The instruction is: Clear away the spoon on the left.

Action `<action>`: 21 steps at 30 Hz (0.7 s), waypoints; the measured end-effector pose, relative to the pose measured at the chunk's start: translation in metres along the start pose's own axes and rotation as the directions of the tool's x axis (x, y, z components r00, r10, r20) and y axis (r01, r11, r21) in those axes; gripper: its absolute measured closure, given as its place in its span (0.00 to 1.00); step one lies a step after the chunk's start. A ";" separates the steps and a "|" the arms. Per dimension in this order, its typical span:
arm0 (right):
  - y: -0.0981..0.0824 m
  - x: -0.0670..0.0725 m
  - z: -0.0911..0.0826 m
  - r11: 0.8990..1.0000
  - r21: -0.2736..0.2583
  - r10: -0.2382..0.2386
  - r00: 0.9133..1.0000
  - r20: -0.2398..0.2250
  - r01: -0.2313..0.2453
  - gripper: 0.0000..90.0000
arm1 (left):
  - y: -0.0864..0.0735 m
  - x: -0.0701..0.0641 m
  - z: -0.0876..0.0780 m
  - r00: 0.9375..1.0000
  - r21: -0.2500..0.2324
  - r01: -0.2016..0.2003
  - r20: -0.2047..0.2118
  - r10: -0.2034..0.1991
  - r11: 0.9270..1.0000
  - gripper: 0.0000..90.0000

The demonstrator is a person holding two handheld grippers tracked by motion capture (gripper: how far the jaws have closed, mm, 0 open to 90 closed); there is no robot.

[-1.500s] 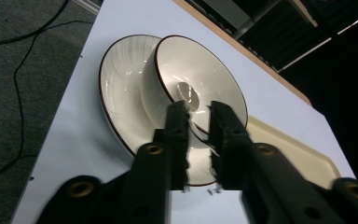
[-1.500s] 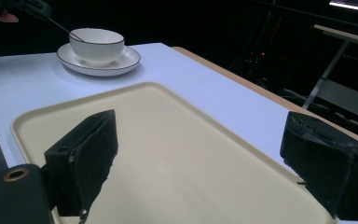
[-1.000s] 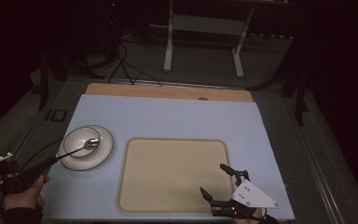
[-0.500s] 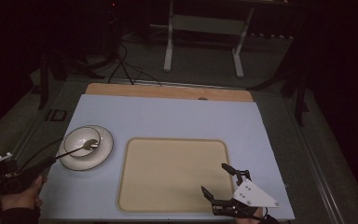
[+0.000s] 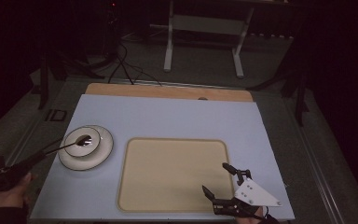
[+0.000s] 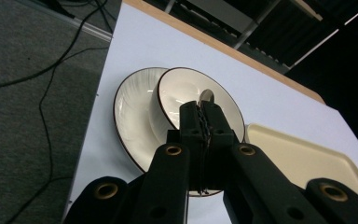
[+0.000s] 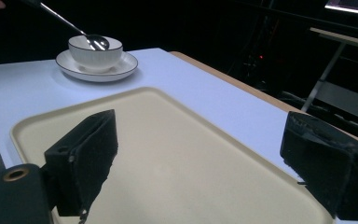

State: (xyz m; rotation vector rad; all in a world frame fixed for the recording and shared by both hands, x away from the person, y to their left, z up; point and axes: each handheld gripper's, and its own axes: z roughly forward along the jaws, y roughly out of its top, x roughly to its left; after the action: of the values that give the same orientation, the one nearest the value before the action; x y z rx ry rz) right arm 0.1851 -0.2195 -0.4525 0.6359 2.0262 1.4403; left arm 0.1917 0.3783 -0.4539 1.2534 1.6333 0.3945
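At the frame's left, the left gripper (image 5: 28, 163) clamps a spoon (image 5: 77, 141) over the bowl (image 5: 83, 141); lower right, the right gripper (image 5: 221, 179) rests, fingers apart.

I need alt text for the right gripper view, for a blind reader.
Two open black jaws of the right gripper frame a beige tray on a white table. Beyond stands a bowl on a saucer, a spoon above it.

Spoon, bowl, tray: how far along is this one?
Done: the left gripper is shut on the spoon. In hand: its head sits over the bowl on the saucer. Left: the tray is bare; the right gripper waits open over it.
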 end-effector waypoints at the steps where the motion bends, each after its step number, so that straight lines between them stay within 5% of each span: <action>1: 0.000 0.000 0.000 1.000 0.001 -0.002 1.000 0.003 0.002 0.12 | 0.001 -0.001 -0.001 1.000 0.004 -0.006 0.005 0.006 1.000 1.00; 11: 0.000 -0.002 0.000 1.000 -0.006 0.008 1.000 -0.003 -0.009 0.12 | 0.018 -0.014 -0.010 0.996 0.023 -0.076 0.048 0.075 0.997 1.00; 16: -0.001 -0.002 0.000 1.000 -0.006 0.010 1.000 -0.004 -0.010 0.12 | 0.026 -0.023 -0.014 0.990 0.032 -0.125 0.071 0.123 0.992 0.99; 21: 0.000 -0.003 0.000 1.000 -0.012 0.008 1.000 -0.005 -0.008 0.12 | 0.035 -0.038 -0.015 0.977 0.046 -0.181 0.122 0.174 0.982 0.99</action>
State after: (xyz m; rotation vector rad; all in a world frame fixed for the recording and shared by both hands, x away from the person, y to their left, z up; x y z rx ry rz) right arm 0.1868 -0.2216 -0.4523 0.6362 2.0203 1.4586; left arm 0.1965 0.3640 -0.4025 1.4451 1.4469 0.3785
